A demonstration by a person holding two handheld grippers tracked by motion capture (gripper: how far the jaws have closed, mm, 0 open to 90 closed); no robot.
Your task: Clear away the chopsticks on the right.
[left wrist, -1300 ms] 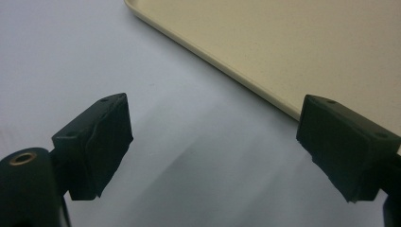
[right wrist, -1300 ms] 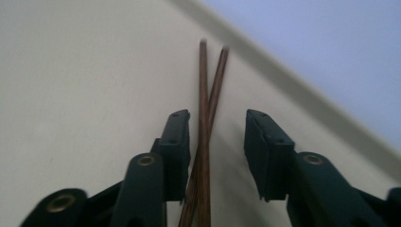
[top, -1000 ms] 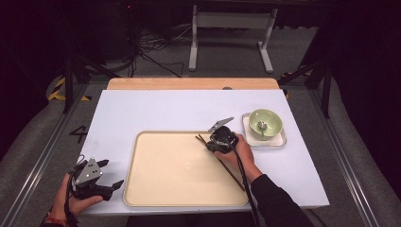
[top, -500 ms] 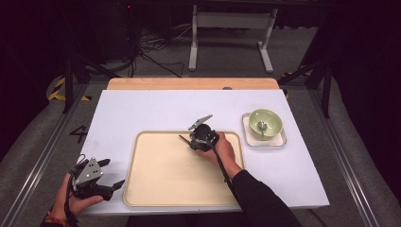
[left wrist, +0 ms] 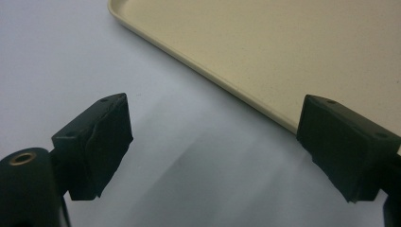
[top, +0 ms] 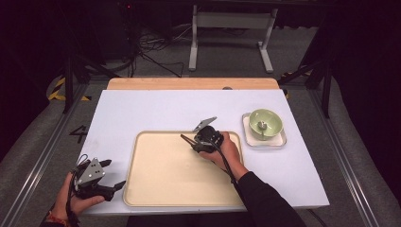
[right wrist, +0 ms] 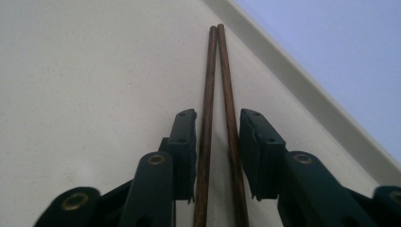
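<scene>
Two dark wooden chopsticks (right wrist: 220,71) lie side by side on the cream tray (right wrist: 94,71), close to its far rim. My right gripper (right wrist: 217,118) straddles them. Its jaws have just been opening, and a thin gap shows between the pads and the sticks. From above, the right gripper (top: 194,143) sits over the tray's far edge, right of centre, and the chopsticks' (top: 185,138) tips poke out to its left. My left gripper (top: 116,173) rests on the white table beside the tray's (top: 170,179) near left corner. In its own view the left gripper (left wrist: 213,137) is open wide and empty.
A green bowl (top: 265,124) with a small metal object inside stands on a white square plate (top: 249,138), right of the tray. A wooden strip (top: 189,83) borders the table's far side, with dark floor, cables and a metal stand beyond.
My right gripper has moved left along the tray's far side, away from the bowl, with the chopsticks. The left hand has stayed put.
</scene>
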